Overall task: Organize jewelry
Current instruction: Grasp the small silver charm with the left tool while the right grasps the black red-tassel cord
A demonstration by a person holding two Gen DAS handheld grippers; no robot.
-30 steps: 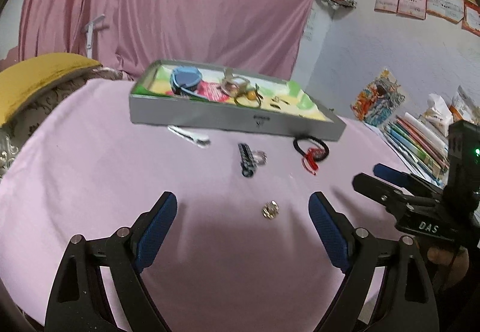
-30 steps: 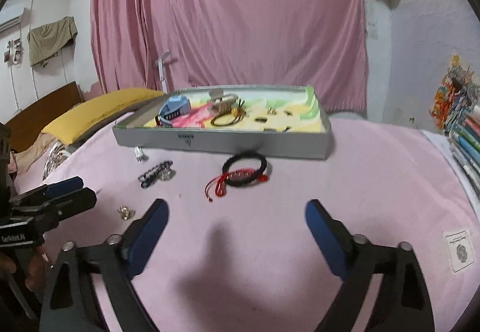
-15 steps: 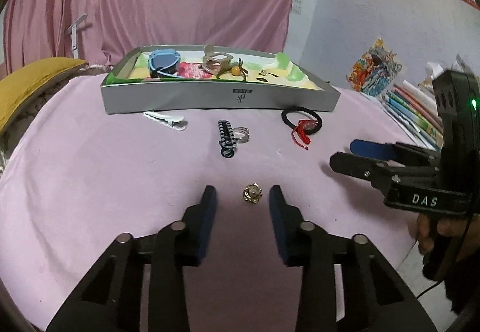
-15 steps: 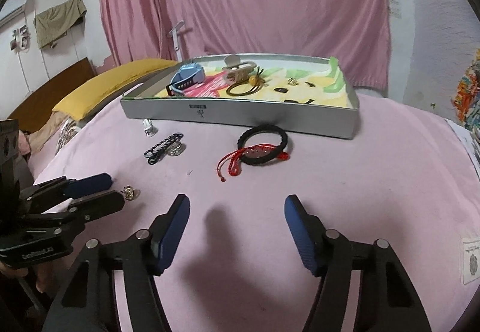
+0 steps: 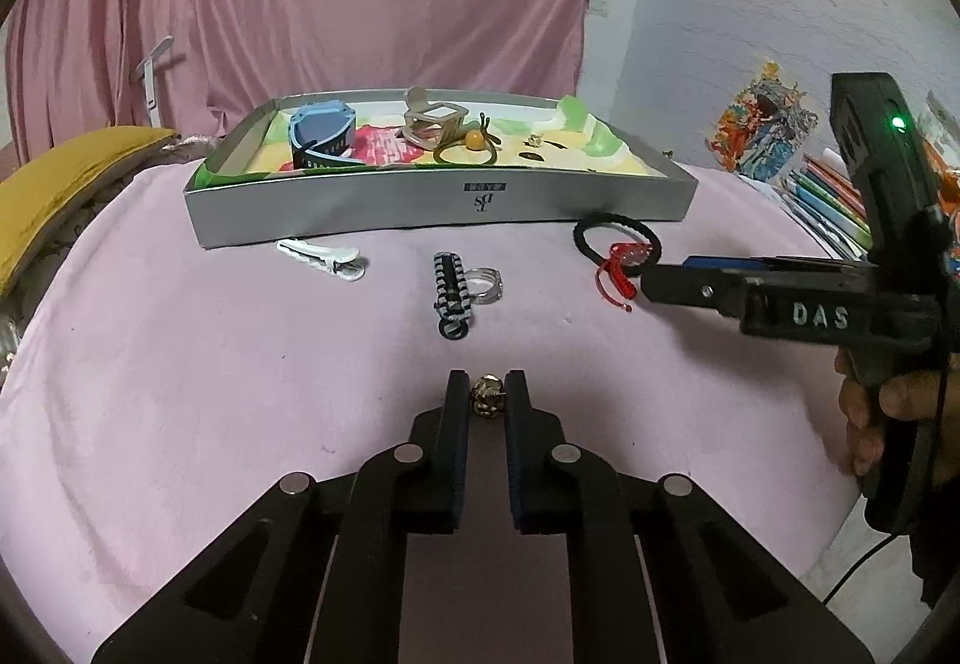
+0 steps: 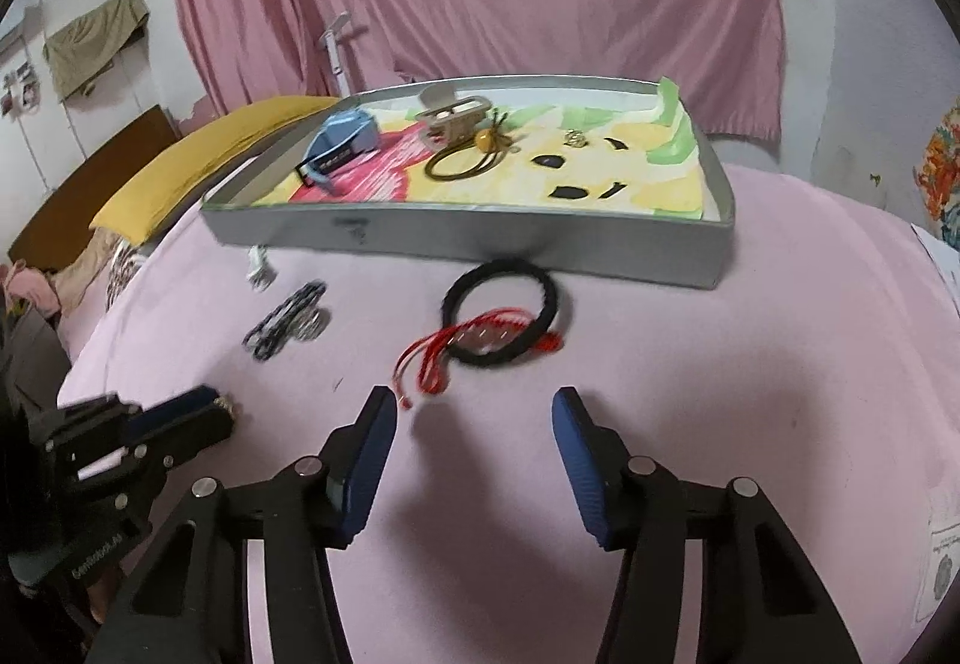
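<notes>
My left gripper [image 5: 487,394] is shut on a small gold ring [image 5: 488,395] resting on the pink cloth; it also shows in the right wrist view [image 6: 207,412]. My right gripper [image 6: 474,424] is open and empty, just short of a black bracelet with red cord [image 6: 501,319], which also shows in the left wrist view [image 5: 618,247]. A grey tray [image 5: 432,205] behind holds a blue watch [image 5: 321,136], a beige watch [image 5: 433,124] and a hair tie with a yellow bead [image 5: 474,145].
On the cloth before the tray lie a white hair clip [image 5: 321,257], a black-and-white braided band [image 5: 451,292] and a silver ring [image 5: 485,285]. A yellow pillow [image 5: 54,184] is at the left. Books [image 5: 831,199] lie at the right. A pink curtain hangs behind.
My left gripper has moved forward and closed from wide open onto the gold ring. My right gripper has narrowed somewhat and moved toward the black bracelet.
</notes>
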